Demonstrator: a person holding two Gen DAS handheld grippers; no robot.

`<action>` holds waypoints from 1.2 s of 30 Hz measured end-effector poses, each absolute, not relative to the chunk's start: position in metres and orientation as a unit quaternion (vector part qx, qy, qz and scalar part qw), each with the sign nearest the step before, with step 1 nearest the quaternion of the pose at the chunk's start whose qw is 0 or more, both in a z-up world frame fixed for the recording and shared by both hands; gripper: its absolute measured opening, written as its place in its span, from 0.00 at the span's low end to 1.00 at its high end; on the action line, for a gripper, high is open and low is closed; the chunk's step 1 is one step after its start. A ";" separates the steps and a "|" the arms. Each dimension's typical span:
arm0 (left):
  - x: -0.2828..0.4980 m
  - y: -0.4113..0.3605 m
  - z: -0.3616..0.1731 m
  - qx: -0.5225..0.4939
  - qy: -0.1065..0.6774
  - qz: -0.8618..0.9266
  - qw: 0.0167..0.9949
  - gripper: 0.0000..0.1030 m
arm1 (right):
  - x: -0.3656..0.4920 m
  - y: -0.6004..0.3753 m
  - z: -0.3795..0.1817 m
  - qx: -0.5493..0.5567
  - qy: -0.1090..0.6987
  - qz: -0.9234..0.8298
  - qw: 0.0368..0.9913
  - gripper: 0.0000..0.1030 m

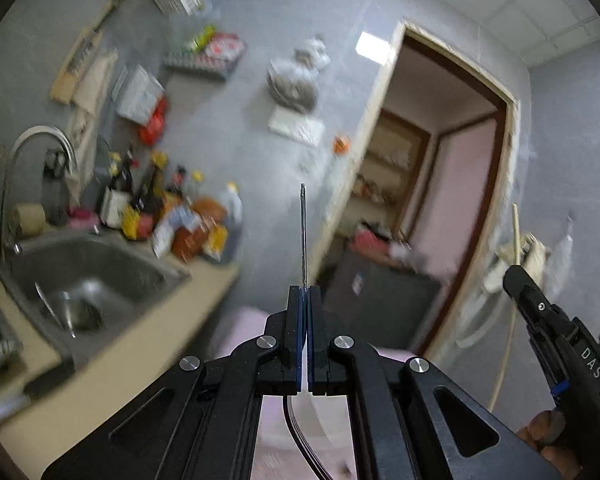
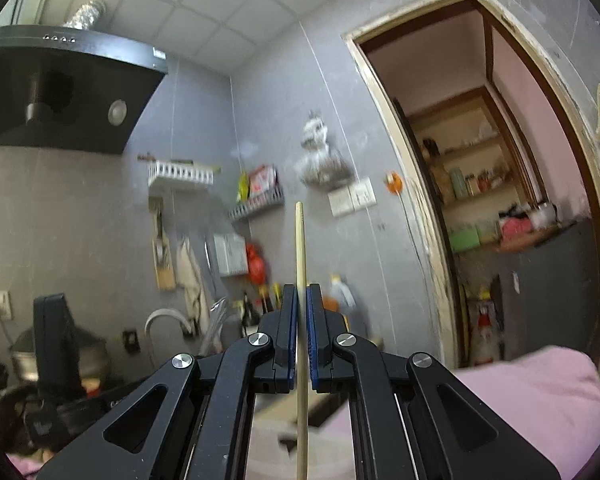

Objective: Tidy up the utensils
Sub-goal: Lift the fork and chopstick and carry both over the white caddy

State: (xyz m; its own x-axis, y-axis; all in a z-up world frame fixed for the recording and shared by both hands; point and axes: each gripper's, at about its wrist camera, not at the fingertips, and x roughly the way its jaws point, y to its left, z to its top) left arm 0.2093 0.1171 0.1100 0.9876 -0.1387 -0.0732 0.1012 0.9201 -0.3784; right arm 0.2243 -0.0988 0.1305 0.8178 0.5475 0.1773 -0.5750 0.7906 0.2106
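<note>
Between the closed jaws of the left gripper (image 1: 304, 292) stands a thin metal utensil (image 1: 303, 236); the right gripper (image 2: 302, 292) is clamped on a wooden chopstick (image 2: 301, 248) — both held aloft near the sink (image 1: 100, 264). Carrying step, likely; next needs a holder — none visible.

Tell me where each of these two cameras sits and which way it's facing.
Left wrist: on the left tool, shut on a thin metal utensil, facing the sink, grey wall and doorway; the right tool and a hand show.
Right wrist: on the right tool, shut on a wooden stick, facing the range hood, wall and doorway; a pink sleeve shows.
Shared: doorway, hanging bag, faucet.
</note>
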 end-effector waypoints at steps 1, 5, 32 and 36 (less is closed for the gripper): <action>0.215 0.126 0.110 -0.193 0.040 -0.058 0.979 0.00 | 0.229 -0.094 0.131 0.131 -0.060 0.296 0.944 0.03; 0.237 0.150 0.107 -0.198 0.010 -0.033 0.980 0.00 | 0.250 -0.075 0.130 0.133 -0.089 0.278 0.947 0.03; 0.245 0.122 0.030 -0.133 0.075 0.001 0.988 0.00 | 0.283 -0.036 0.060 0.055 0.064 0.240 0.967 0.04; 0.238 0.121 0.030 -0.130 0.098 -0.009 0.987 0.00 | 0.277 -0.037 0.057 0.040 0.087 0.247 0.964 0.04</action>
